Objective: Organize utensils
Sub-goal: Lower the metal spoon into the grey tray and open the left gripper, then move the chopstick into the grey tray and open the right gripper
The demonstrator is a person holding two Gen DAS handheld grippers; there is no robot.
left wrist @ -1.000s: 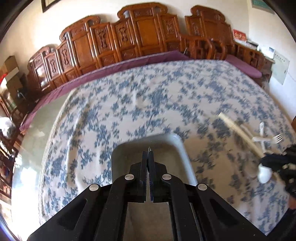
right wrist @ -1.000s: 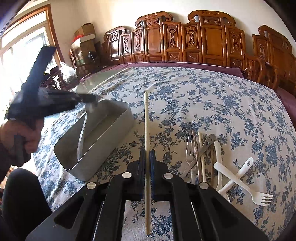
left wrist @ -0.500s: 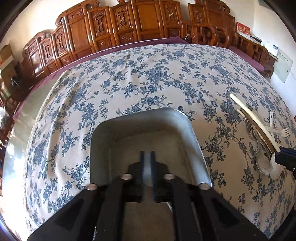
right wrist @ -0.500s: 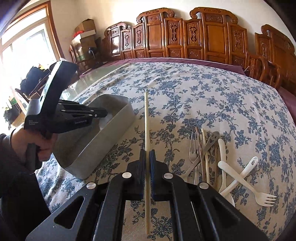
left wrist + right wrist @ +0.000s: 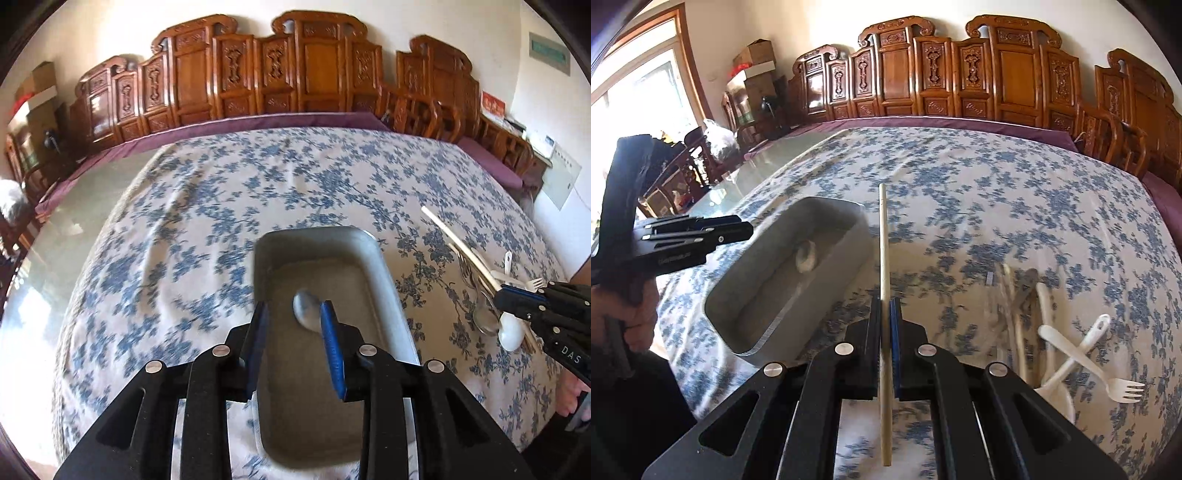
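A row of carved wooden chairs [image 5: 258, 74] stands along the far wall, behind a large counter [image 5: 110, 195] that is covered with a white cloth with blue flowers [image 5: 295, 177]. On this cloth, toward the left side, lies a long grey metal tray [image 5: 384, 295], and a metal spoon [image 5: 306, 308] rests on its floor with the bowl pointing away from the camera. The left gripper [image 5: 295, 332] hangs just over the tray and its jaws are opening; the spoon lies lower between them and the pads do not press on it. A hand [image 5: 631, 314] holds this gripper at the left edge of the right wrist view. The right gripper [image 5: 885, 332] is closed on one pale chopstick [image 5: 884, 251], which runs straight forward between its fingers and passes just beside the right wall of the tray. To the right of it, on the cloth, the other utensils lie close together: metal forks [image 5: 1021, 291], blurred, a white plastic spoon [image 5: 1056, 373] and a white plastic fork [image 5: 1108, 380] that crosses it.
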